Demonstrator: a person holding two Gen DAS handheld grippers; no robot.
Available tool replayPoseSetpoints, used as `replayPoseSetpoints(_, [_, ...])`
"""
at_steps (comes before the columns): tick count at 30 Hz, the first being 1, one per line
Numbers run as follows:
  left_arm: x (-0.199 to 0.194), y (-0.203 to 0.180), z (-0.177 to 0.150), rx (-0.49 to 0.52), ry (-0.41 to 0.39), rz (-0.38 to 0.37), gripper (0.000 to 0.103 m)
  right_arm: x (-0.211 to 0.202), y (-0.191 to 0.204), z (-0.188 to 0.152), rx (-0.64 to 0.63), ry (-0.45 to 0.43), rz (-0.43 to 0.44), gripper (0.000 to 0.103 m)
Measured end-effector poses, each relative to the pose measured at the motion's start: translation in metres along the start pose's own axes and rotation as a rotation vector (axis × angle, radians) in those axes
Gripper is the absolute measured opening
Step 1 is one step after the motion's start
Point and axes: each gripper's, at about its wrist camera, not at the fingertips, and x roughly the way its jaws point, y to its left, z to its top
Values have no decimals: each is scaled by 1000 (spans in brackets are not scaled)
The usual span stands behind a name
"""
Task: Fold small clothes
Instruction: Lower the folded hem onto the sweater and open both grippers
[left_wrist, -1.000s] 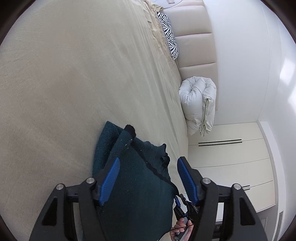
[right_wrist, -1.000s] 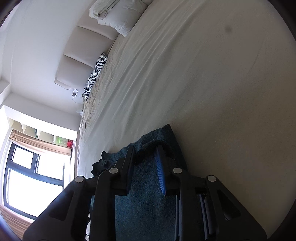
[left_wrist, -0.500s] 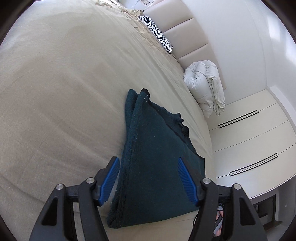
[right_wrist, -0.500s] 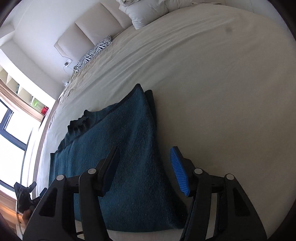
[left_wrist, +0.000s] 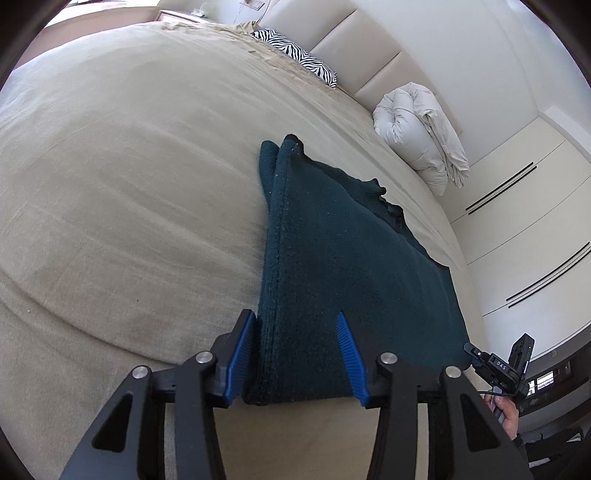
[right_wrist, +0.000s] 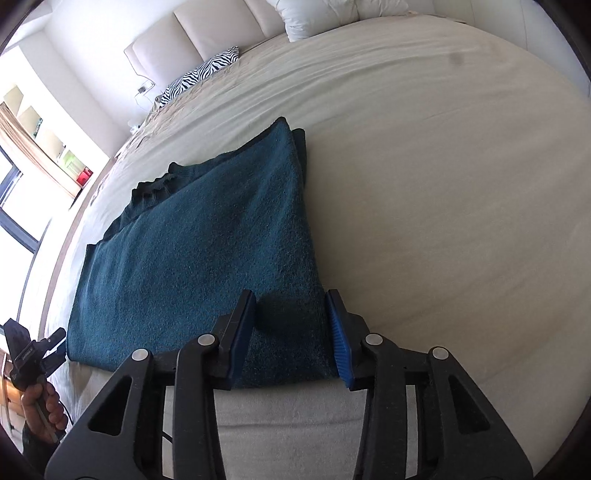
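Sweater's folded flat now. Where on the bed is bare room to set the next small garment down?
Bare sheet lies open beside the sweater, running up toward the white duvet roll. More bare sheet lies between the sweater's far edge and the zebra pillow. It is crowded only at the near edge, where the left tool and right tool stand open over the hem.

1 second earlier the right tongs (right_wrist: 291, 334) were nearly closed on a raised fold of the dark teal garment (right_wrist: 207, 254); since then they let go and spread apart, with the garment's near corner lying between their fingers. The left tongs (left_wrist: 295, 354) narrowed somewhat and now bracketed the garment's opposite near corner. The garment, which had stood up bunched and draped close in front of both tongs, dropped and lay flat in a folded rectangle on the bed (left_wrist: 122, 177), stretching away ahead of both tongs.
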Motion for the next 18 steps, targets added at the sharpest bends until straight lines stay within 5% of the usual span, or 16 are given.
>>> replayPoseSetpoints(7, [-1, -4, -1, 27, -24, 39, 30, -3, -4, -1, -2, -12, 13, 31])
replayPoseSetpoints(15, [-1, 0, -1, 28, -20, 56, 14, -11, -13, -1, 23, -38, 6, 6])
replayPoseSetpoints(18, [0, 0, -1, 42, -15, 62, 11, -13, -9, -3, 3, -40, -17, 5])
